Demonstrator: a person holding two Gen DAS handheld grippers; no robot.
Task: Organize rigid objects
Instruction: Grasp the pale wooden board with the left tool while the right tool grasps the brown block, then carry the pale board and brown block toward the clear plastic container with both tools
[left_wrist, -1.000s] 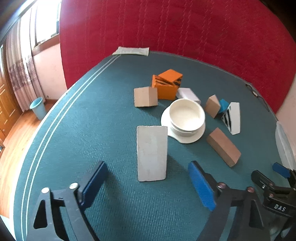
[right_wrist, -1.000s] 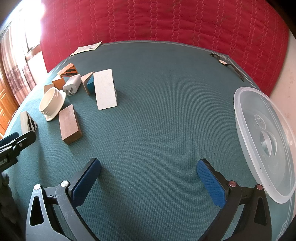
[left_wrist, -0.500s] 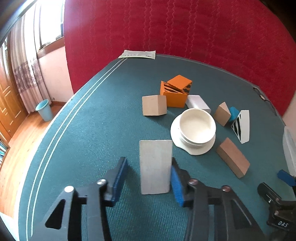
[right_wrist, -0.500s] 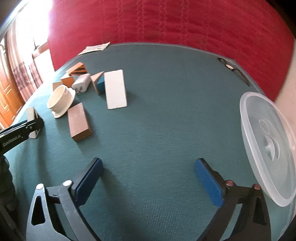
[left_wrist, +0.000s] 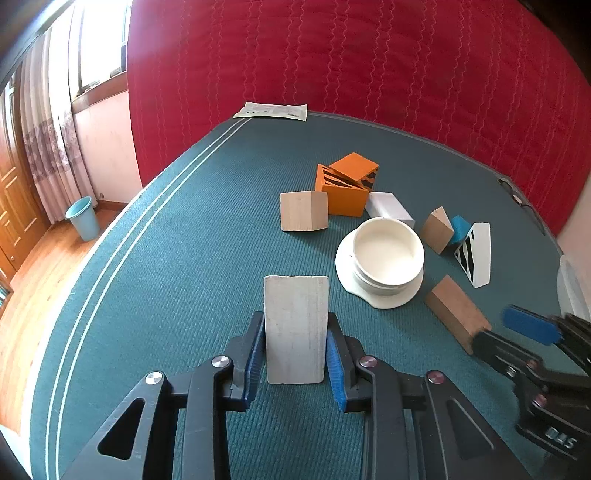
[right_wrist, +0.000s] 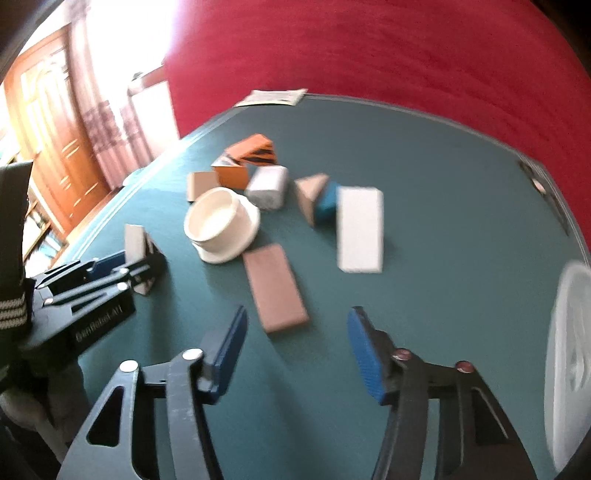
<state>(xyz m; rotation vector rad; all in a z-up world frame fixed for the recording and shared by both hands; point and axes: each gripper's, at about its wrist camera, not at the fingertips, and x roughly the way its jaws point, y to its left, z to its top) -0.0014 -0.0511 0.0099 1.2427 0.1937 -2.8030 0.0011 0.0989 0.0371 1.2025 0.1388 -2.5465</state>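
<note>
Blue pads of the left gripper (left_wrist: 295, 360) press both long sides of the white block (left_wrist: 295, 328), which stands on edge on the teal table cover (left_wrist: 166, 258) directly between the fingers; that grip looks complete. The right gripper (right_wrist: 295, 354) is closing with nothing between its jaws, and the brown block (right_wrist: 275, 288) lies flat just ahead of its tips.

Main risk on the left: the pads hold the white block low and near the fingertips, so a quick lift or tilt could let it pivot or slip out. On the right, if the jaws narrow much further before reaching the brown block, the fingertips may land on top of it or shove it towards the bowl rather than straddle it. The right view is blurred, so I judge only roughly how the block lines up with the gap. The two tools also sit close together, and a sideways swing could knock them.

Ahead and to the right of the left gripper, a cream bowl (left_wrist: 388, 254) sits on a cream saucer (left_wrist: 376, 295); the bowl appears empty. Beyond it the orange box (left_wrist: 341, 194) stands open with an orange lid piece (left_wrist: 352, 166) leaning in it; whether anything else is inside I cannot tell. A clear plastic lid (right_wrist: 570, 365) lies far right of the right gripper, holding nothing.
</note>
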